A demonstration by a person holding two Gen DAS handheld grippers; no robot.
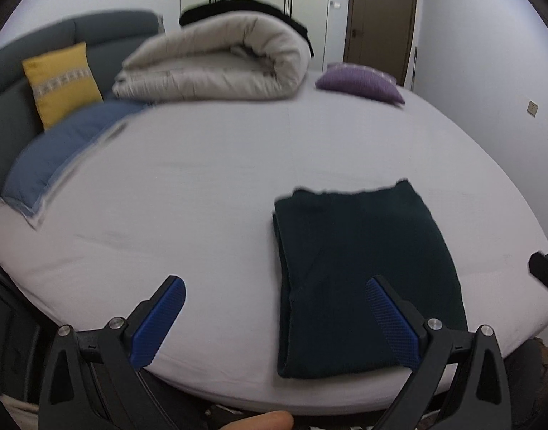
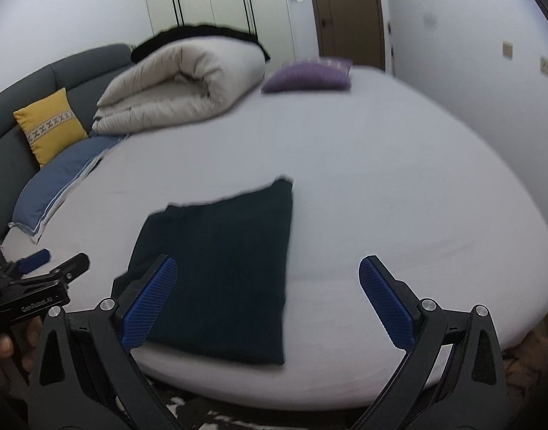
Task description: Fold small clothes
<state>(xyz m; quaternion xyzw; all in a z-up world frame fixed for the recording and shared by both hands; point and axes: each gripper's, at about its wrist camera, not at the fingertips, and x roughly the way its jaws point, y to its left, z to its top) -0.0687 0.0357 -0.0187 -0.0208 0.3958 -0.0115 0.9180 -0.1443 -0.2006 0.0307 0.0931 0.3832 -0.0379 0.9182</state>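
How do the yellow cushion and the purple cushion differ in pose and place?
The yellow cushion stands propped against the grey headboard; the purple cushion lies flat on the bed sheet. The yellow cushion sits left of the rolled duvet, the purple cushion right of it, nearer the door. The yellow cushion has a pale patterned band across its middle; the purple cushion's pattern is too blurred to tell. Both are small throw cushions.

A dark folded garment point(image 2: 224, 272) lies flat on a pale bed sheet point(image 2: 381, 186), near the bed's front edge. The right gripper point(image 2: 268, 283) hovers above it, blue-padded jaws wide apart and empty. The left gripper point(image 2: 44, 272) shows at the left edge. Behind: rolled beige duvet point(image 2: 181, 86), purple cushion point(image 2: 309, 75), yellow cushion point(image 2: 50, 125).
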